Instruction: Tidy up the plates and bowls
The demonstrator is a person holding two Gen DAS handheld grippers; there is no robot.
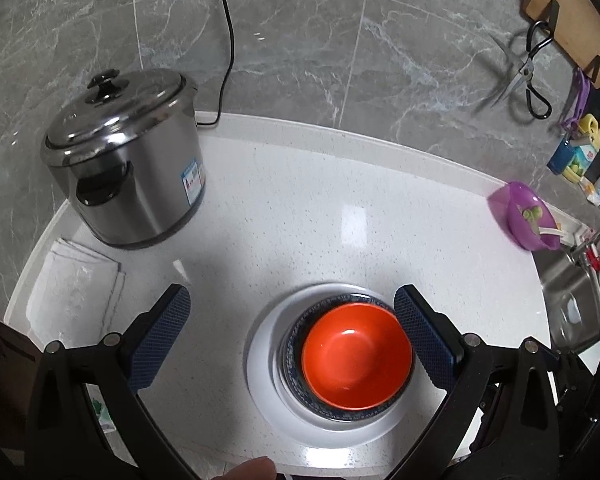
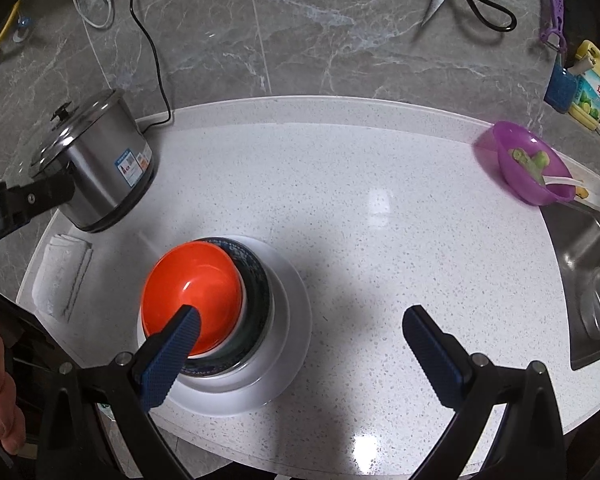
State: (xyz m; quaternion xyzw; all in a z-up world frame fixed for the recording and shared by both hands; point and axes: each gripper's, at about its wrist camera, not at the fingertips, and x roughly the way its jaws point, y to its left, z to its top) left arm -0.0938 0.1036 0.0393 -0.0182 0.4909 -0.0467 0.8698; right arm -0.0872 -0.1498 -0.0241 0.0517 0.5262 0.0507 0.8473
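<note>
An orange bowl (image 1: 356, 356) sits nested in a dark blue patterned bowl (image 1: 300, 328), which sits on a white plate (image 1: 260, 360) near the counter's front edge. My left gripper (image 1: 292, 336) is open and empty above the stack, its right finger beside the bowls. In the right wrist view the orange bowl (image 2: 192, 284), the blue bowl (image 2: 256, 280) and the white plate (image 2: 292, 300) lie at lower left. My right gripper (image 2: 300, 348) is open and empty, its left finger over the orange bowl's near rim.
A steel pot with lid (image 1: 124, 160) stands at the back left, a folded white cloth (image 1: 72, 288) in front of it. A purple bowl with scraps (image 1: 528, 216) sits at the right by the sink (image 1: 576, 300). Scissors (image 1: 524, 76) hang on the wall.
</note>
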